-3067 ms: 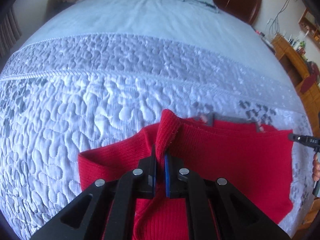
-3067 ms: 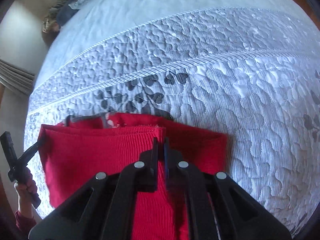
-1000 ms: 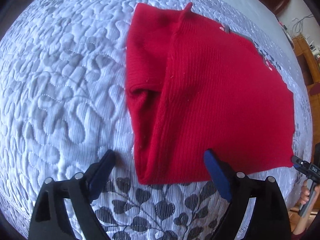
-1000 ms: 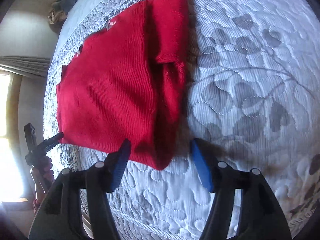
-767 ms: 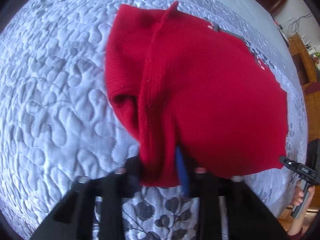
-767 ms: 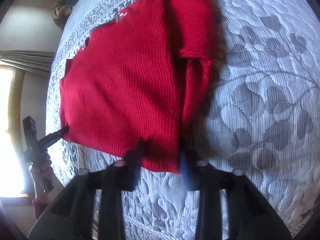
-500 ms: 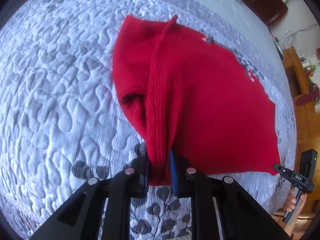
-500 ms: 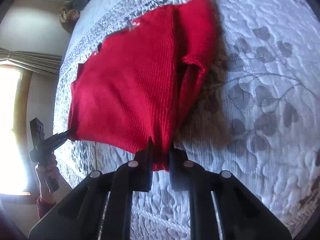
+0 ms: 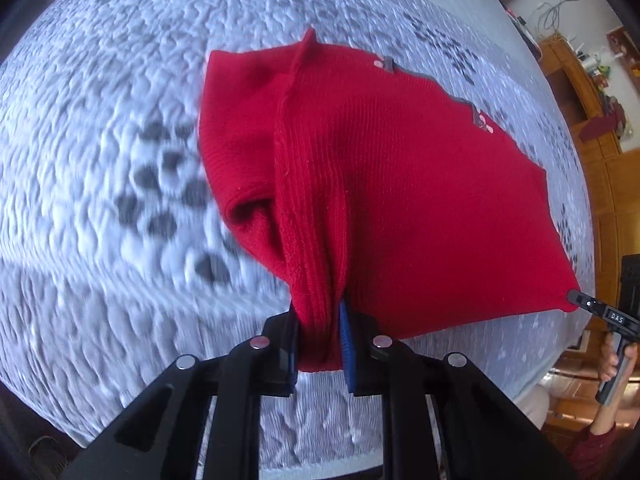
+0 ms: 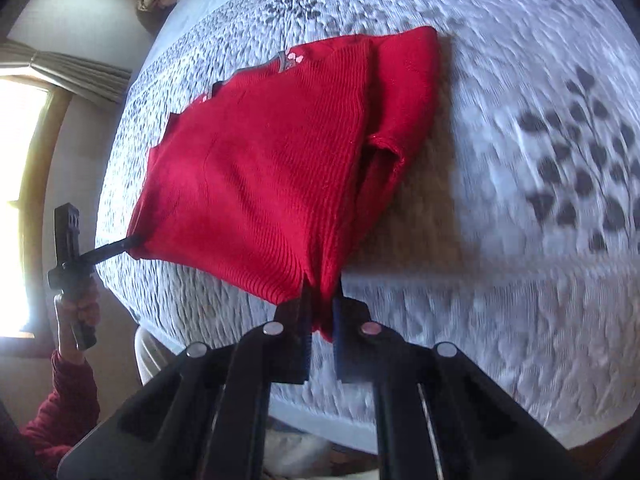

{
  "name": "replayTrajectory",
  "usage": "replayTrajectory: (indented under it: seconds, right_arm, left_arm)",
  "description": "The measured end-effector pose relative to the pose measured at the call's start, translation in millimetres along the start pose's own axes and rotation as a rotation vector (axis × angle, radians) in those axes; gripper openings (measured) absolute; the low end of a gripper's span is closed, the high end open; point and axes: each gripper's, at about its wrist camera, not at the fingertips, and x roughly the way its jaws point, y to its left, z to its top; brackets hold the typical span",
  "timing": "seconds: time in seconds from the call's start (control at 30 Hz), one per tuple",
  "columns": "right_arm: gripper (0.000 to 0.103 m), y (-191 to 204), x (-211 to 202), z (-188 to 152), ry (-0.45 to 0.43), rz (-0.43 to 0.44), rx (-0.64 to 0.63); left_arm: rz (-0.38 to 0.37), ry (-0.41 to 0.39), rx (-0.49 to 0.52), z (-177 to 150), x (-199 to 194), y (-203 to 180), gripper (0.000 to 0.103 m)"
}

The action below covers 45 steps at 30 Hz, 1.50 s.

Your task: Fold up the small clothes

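A small red knit sweater [image 9: 400, 184] with both sleeves folded inward is lifted by its near hem above the quilted bed; its far collar end still rests on the quilt. My left gripper [image 9: 320, 320] is shut on the sweater's near-left hem corner. My right gripper [image 10: 322, 304] is shut on the near-right hem corner of the sweater [image 10: 260, 176]. Each gripper shows in the other's view, the right gripper [image 9: 578, 300] at the right edge and the left gripper [image 10: 128, 244] at the left edge, pinching its corner.
The light blue-grey quilted bedspread [image 9: 100, 140] with dark leaf print [image 10: 580, 176] spreads under the sweater. The bed's near edge [image 10: 320, 420] lies just below my grippers. Wooden furniture [image 9: 592, 92] stands at the right, a curtained window [image 10: 24, 160] at the left.
Both grippers closed from open onto the sweater's near hem corners, then lifted the hem off the quilt and pulled it toward the bed's near edge.
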Motion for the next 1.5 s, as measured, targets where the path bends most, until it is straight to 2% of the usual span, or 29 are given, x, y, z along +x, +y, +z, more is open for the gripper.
replayTrajectory:
  seconds: [0.1, 0.17, 0.27, 0.3, 0.33, 0.4, 0.47, 0.53, 0.63, 0.73, 0.77, 0.83, 0.87, 0.9, 0.93, 1.0, 1.1, 1.17, 1.3, 1.37, 1.43, 1.5]
  right_arm:
    - [0.007, -12, 2, -22, 0.008, -0.006, 0.019]
    - [0.007, -19, 9, -29, 0.009, -0.035, 0.028]
    - [0.012, -26, 29, -37, 0.026, -0.092, 0.025]
    - [0.019, -26, 33, -40, 0.022, -0.116, 0.023]
    - [0.028, -27, 32, -41, 0.012, -0.120, 0.024]
    - [0.032, -29, 26, -46, -0.013, -0.082, 0.034]
    - [0.033, -35, 19, -50, -0.026, -0.060, 0.049]
    - [0.041, -40, 17, -51, -0.034, -0.059, 0.070]
    - [0.042, -53, 17, -56, -0.026, -0.021, 0.106]
    - [0.042, -50, 29, -53, -0.016, -0.013, 0.115]
    - [0.042, -49, 33, -52, -0.013, -0.005, 0.122]
    - [0.040, -49, 42, -49, -0.002, 0.004, 0.137]
    - [0.038, -47, 45, -47, -0.001, -0.003, 0.138]
    - [0.031, -46, 45, -46, 0.000, 0.002, 0.138]
    - [0.018, -44, 44, -44, 0.004, 0.026, 0.143]
    - [0.012, -36, 37, -42, -0.001, 0.012, 0.121]
    - [0.011, -24, 22, -43, -0.017, -0.005, 0.068]
    - [0.010, -19, 14, -45, -0.020, -0.039, 0.024]
    - [0.010, -30, 32, -46, 0.042, -0.089, 0.035]
    - [0.010, -36, 47, -44, 0.067, -0.103, 0.051]
    - [0.010, -35, 52, -41, 0.068, -0.105, 0.053]
    - [0.014, -33, 51, -39, 0.071, -0.108, 0.038]
  left_arm:
    - [0.009, 0.009, 0.019, -25, 8, -7, 0.018]
    - [0.008, 0.028, 0.039, -30, 18, -10, 0.022]
    - [0.052, 0.006, 0.062, -36, 19, -4, 0.038]
    - [0.046, 0.000, 0.054, -38, 15, 1, 0.044]
    - [0.039, -0.024, 0.044, -42, 5, 7, 0.048]
    - [0.060, -0.056, 0.043, -47, -8, 18, 0.060]
    - [0.055, -0.063, 0.030, -52, -15, 31, 0.062]
    - [0.014, -0.035, -0.004, -51, -10, 38, 0.062]
    - [-0.072, -0.011, -0.034, -51, 4, 38, 0.062]
    - [-0.098, -0.017, -0.042, -48, 15, 34, 0.062]
    - [-0.098, -0.022, -0.045, -45, 18, 31, 0.061]
    - [-0.073, -0.036, -0.058, -42, 22, 28, 0.041]
    - [-0.087, -0.032, -0.069, -39, 25, 26, 0.022]
    - [-0.127, -0.015, -0.093, -38, 28, 28, 0.017]
    - [-0.136, -0.015, -0.129, -39, 27, 30, 0.016]
    - [-0.120, -0.039, -0.113, -43, 18, 28, 0.012]
    - [-0.087, -0.099, -0.084, -50, -10, 25, 0.009]
    - [-0.065, -0.099, -0.087, -50, -15, 33, 0.009]
    - [-0.026, -0.025, -0.090, -48, 19, 41, 0.009]
    - [0.016, -0.030, -0.048, -46, 29, 35, 0.009]
    - [0.027, -0.030, -0.038, -44, 28, 31, 0.010]
    - [0.030, -0.023, -0.013, -42, 26, 28, 0.015]
